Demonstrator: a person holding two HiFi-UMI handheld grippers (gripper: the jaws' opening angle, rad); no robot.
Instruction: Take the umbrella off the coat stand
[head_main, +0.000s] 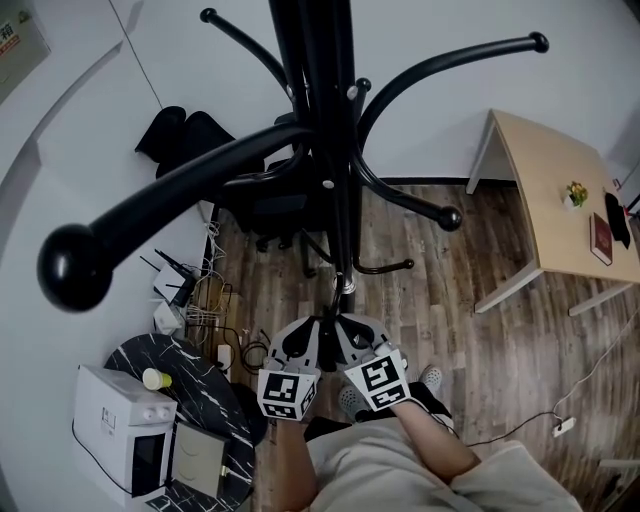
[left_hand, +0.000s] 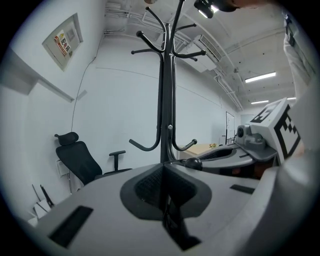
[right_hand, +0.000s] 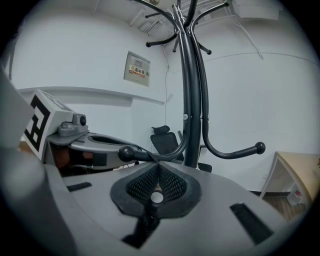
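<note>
**Head view:** One black metal coat stand (head_main: 335, 200) rises through the middle, and at least five of its ball-tipped arms show. The left tool (head_main: 318, 328) and the right tool (head_main: 345, 328), each with one marker cube, sit side by side near the foot of its pole. The umbrella cannot be told apart from the black pole here or in either gripper view. One black office chair (head_main: 275, 210) stands behind the stand. At the right, one pale wooden table (head_main: 530, 160) carries three small things, among them one red book (head_main: 600, 238). At the lower left, one round black marbled table (head_main: 200, 385) carries one white microwave (head_main: 120, 430) and one yellow-lidded cup (head_main: 155, 378).

**Left gripper view:** The left tool's two jaws are pressed together with nothing between them. The stand is straight ahead, and two lower hooks curl out from its pole. A third ball tip (left_hand: 193, 163) lies just past the jaw tips. The right tool shows at the right edge.

**Right gripper view:** The right tool's two jaws meet tip to tip and hold nothing. One ball-tipped hook arm (right_hand: 126, 153) passes just above them, and a second (right_hand: 235, 152) curves off to the right.
</note>
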